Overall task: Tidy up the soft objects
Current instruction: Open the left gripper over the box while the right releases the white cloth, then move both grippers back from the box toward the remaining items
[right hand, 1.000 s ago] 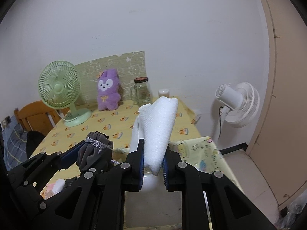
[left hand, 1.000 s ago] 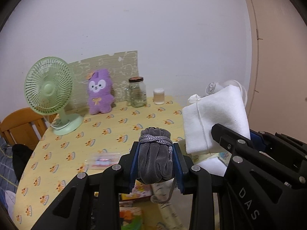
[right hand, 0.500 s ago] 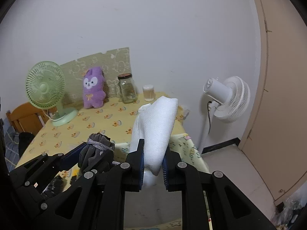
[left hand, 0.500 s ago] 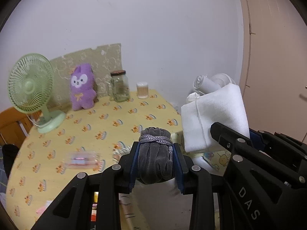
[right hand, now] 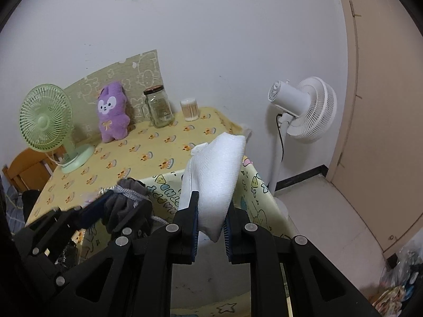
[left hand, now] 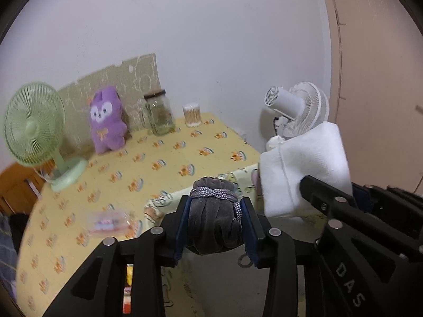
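Note:
My left gripper (left hand: 215,222) is shut on a grey velvet drawstring pouch (left hand: 214,219), held in the air off the table's near corner. My right gripper (right hand: 210,219) is shut on a white foam drawstring bag (right hand: 215,174), which also shows at the right of the left wrist view (left hand: 304,169). The grey pouch shows in the right wrist view (right hand: 124,200) to the left of the white bag. A purple plush toy (left hand: 107,122) stands at the back of the table against the wall, also in the right wrist view (right hand: 112,116).
The table has a yellow patterned cloth (left hand: 158,163). On it stand a green desk fan (left hand: 37,132), a glass jar (left hand: 158,115), a cotton-swab tub (left hand: 192,115) and a small clear packet (left hand: 108,223). A white floor fan (right hand: 301,111) stands right of the table. A wooden chair (right hand: 23,170) is at left.
Both grippers have drawn back and to the right from the table, still holding the pouch and the bag. The table now looks farther and lower; the white floor fan has come into view.

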